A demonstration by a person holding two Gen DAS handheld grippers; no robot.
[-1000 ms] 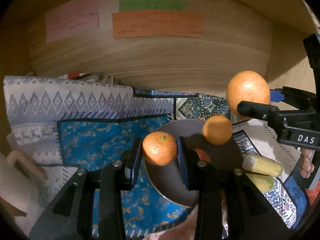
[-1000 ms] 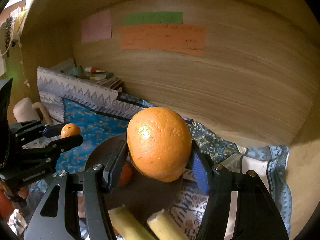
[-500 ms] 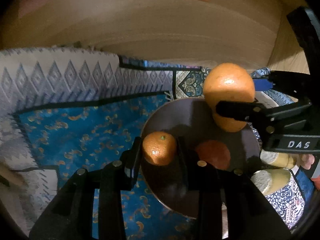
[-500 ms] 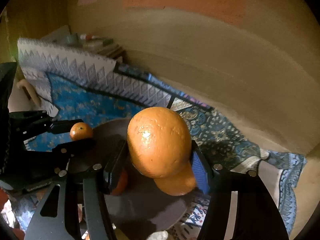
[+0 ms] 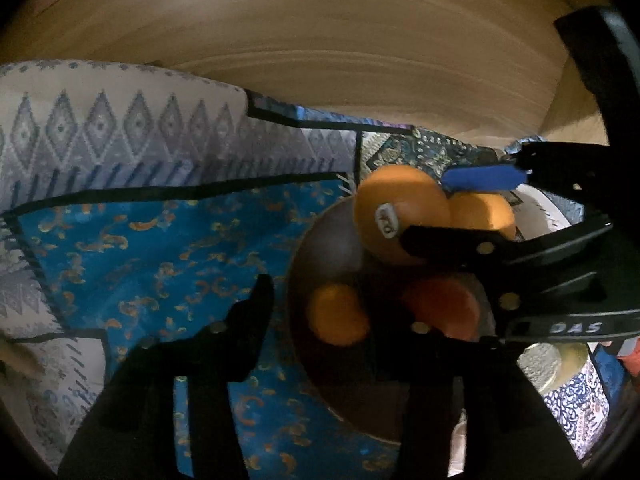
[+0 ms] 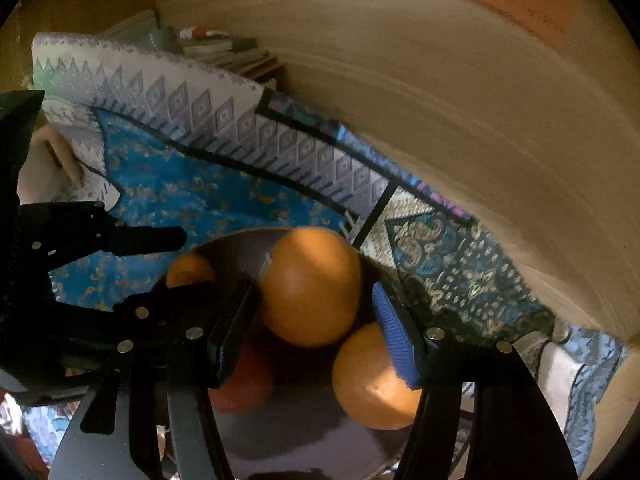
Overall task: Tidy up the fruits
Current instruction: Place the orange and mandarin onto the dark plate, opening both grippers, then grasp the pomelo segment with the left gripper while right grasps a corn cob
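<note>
Both tongs work over a dark round plate (image 5: 308, 248) that lies on a blue patterned cloth (image 5: 160, 248) covering the table.

Left tongs (image 5: 316, 320): the two fingers stand apart. In the left wrist view, a small mandarin (image 5: 338, 314) lies on the plate at lower centre of the frame, between the fingers. It sits against the right-hand finger, and a clear gap shows beside the left-hand finger.

Right tongs (image 6: 316, 320): the fingers stand apart. In the right wrist view, a large orange (image 6: 310, 286) sits between them at centre frame. The black finger on the left is at its side; the blue pad (image 6: 394, 336) on the right stands off from it with a gap showing. The large orange rests in the plate (image 6: 288, 428), against a second orange (image 6: 374, 380) at lower right of it.

A darker reddish fruit (image 6: 242, 384) lies in the plate at lower left of the large orange, partly hidden behind the black finger. The mandarin appears in this view at left of centre, at the plate's far rim.

In the left wrist view, pale yellow items (image 5: 552, 364) show at lower right, off the plate; what they are cannot be told. A wooden wall (image 6: 440, 100) backs the table.
</note>
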